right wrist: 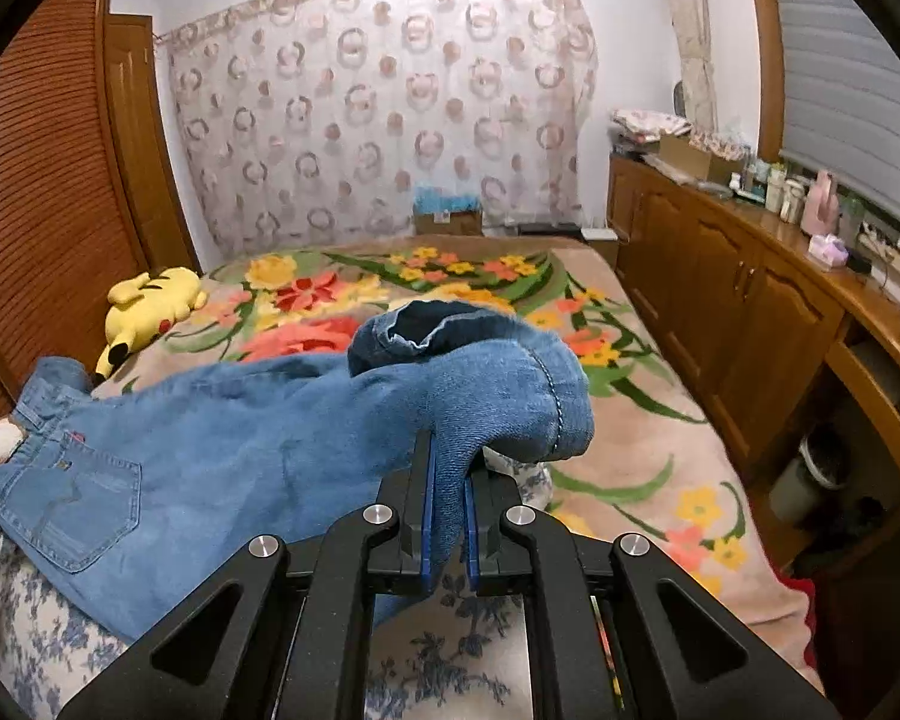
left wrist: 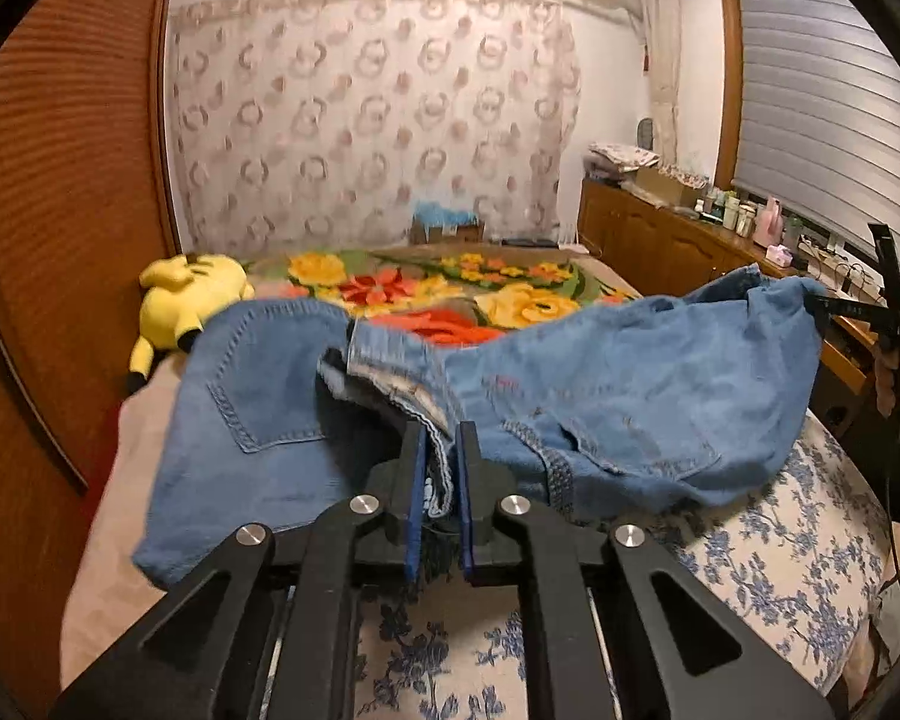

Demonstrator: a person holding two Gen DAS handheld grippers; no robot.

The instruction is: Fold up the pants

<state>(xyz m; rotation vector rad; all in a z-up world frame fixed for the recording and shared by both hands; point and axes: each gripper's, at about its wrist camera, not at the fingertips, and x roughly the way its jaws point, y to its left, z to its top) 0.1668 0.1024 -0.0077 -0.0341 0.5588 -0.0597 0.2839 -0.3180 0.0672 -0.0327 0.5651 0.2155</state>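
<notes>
Blue denim pants (left wrist: 600, 384) hang lifted over the bed, stretched between both grippers. In the left wrist view my left gripper (left wrist: 441, 435) is shut on the waistband, with a back pocket (left wrist: 258, 396) to its left. The right gripper (left wrist: 822, 303) shows at the far right of that view, pinching the leg end. In the right wrist view my right gripper (right wrist: 450, 450) is shut on the leg cuffs of the pants (right wrist: 240, 438), which bunch over the fingertips. The waist with its leather patch (right wrist: 0, 438) lies at the far left.
A bed with a blue-flowered sheet (left wrist: 780, 540) and a bright floral blanket (right wrist: 450, 282) lies below. A yellow plush toy (right wrist: 150, 306) rests at its left side. Wooden cabinets (right wrist: 750, 300) with bottles run along the right; a louvred wardrobe (right wrist: 42, 180) stands left.
</notes>
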